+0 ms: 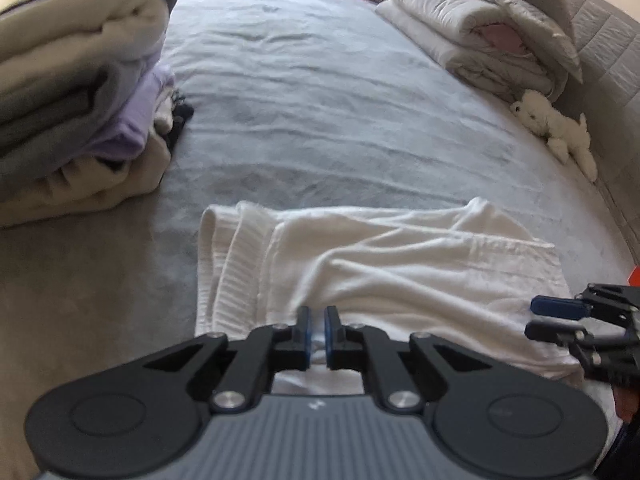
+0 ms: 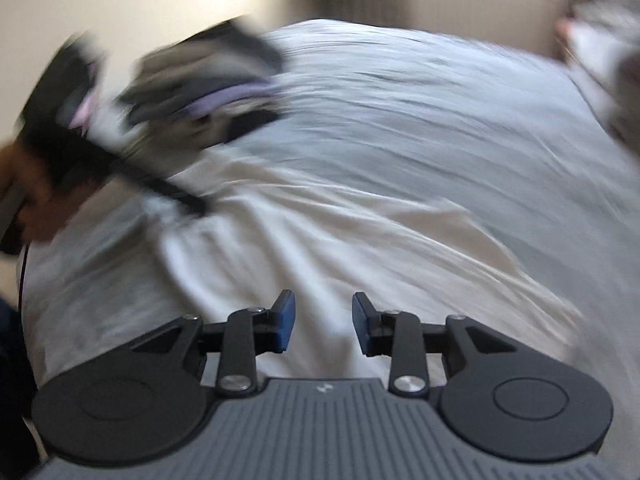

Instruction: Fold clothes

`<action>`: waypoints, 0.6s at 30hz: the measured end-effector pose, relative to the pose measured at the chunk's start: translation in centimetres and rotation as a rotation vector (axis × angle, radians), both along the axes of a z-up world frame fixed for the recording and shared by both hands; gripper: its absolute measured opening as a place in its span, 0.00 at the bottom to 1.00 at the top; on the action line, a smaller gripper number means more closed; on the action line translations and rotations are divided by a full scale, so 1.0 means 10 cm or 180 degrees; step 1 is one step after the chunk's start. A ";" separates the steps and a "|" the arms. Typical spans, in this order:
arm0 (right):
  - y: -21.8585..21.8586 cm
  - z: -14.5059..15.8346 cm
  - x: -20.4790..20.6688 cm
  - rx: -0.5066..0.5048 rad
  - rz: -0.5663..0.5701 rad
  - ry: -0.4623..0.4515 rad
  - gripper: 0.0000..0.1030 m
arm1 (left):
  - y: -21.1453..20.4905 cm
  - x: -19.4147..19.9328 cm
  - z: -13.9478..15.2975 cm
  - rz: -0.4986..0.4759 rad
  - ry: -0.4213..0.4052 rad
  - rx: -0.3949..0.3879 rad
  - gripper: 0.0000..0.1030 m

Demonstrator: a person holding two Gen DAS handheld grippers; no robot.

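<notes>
Mid-fold, white sweater [image 1: 380, 264] lies flat on the grey bed [image 1: 320, 100], both grippers at its near edge.

Left gripper [image 1: 316, 334] has its jaws nearly together, a bit of white fabric showing in the narrow slot; cannot tell if the pads actually pinch it. Right gripper [image 2: 323, 326] stands open over the white cloth, nothing between its pads; that view is heavily motion-blurred. Same right gripper shows at the right edge of the left wrist view, beside the sweater. Pile of folded clothes [image 1: 76, 92] sits to the left on the bed, rolled duvet [image 1: 480, 28] and a white plush toy [image 1: 556, 128] at the far right.
</notes>
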State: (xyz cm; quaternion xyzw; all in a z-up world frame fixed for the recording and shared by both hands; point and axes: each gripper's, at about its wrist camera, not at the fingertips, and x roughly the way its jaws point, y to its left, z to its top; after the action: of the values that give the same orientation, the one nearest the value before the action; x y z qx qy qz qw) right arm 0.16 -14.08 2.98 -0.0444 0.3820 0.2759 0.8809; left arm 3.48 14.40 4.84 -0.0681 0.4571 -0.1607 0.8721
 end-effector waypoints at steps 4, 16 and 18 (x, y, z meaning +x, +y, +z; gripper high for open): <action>-0.40 -0.14 0.05 -0.0360 -0.0135 0.0100 0.29 | -0.11 -0.03 -0.06 -0.0123 -0.0029 0.0345 0.19; -0.53 0.08 -0.08 -0.0208 -0.0035 -0.0014 0.42 | -0.19 -0.15 0.17 -0.0187 -0.0400 0.0304 0.27; -0.45 -0.03 -0.08 -0.0381 0.0142 0.0249 0.42 | -0.28 -0.11 0.11 -0.0184 -0.0371 0.0438 0.28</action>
State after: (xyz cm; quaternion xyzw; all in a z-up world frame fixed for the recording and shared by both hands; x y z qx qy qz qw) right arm -0.63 -18.56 2.67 -0.0946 0.4308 0.2737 0.8547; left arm 2.43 11.62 5.95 0.0147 0.4173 -0.1577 0.8949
